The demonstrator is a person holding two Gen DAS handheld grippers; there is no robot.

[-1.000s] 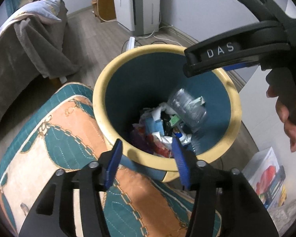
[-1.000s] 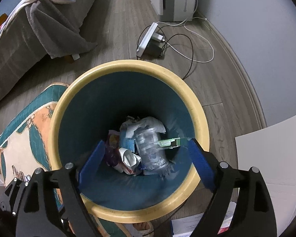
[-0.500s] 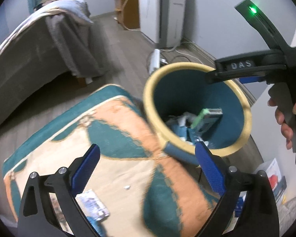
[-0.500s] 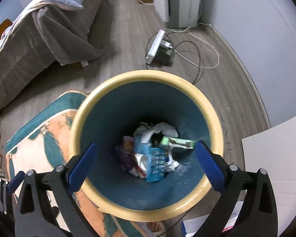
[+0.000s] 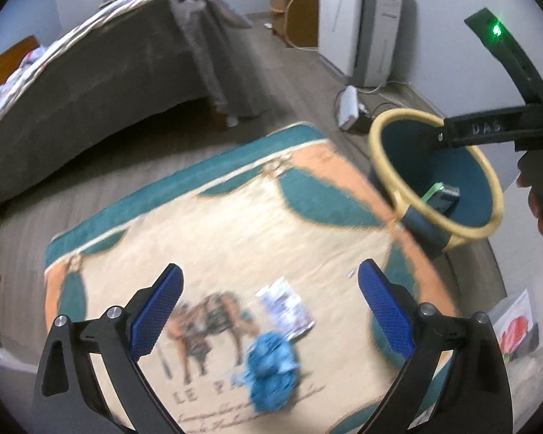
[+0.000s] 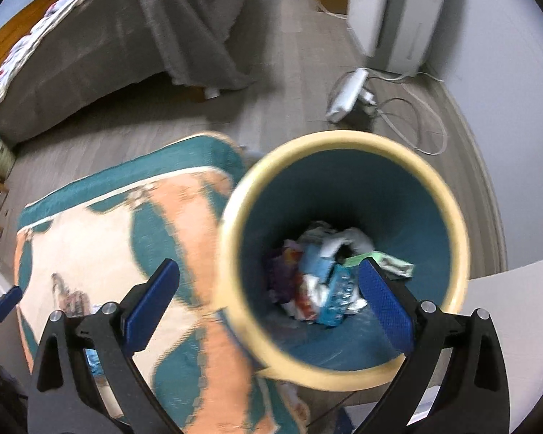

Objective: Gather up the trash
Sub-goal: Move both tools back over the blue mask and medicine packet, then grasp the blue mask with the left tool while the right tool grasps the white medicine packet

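Two trash pieces lie on the rug (image 5: 235, 238), a crumpled blue wrapper (image 5: 271, 372) and a flat printed packet (image 5: 286, 307) just beside it, below the left gripper (image 5: 269, 307), whose fingers are spread and empty, while the right gripper (image 6: 269, 300), equally spread and empty, hangs over one yellow-rimmed bin (image 6: 344, 376) holding several scraps at the rug's edge.

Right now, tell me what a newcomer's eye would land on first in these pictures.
The round teal bin with a cream rim stands at the rug's corner, holding a heap of mixed wrappers. On the teal, orange and cream horse-print rug lie a crumpled blue wad and, just beyond it, a flat silvery packet, framed by the open, empty left gripper.
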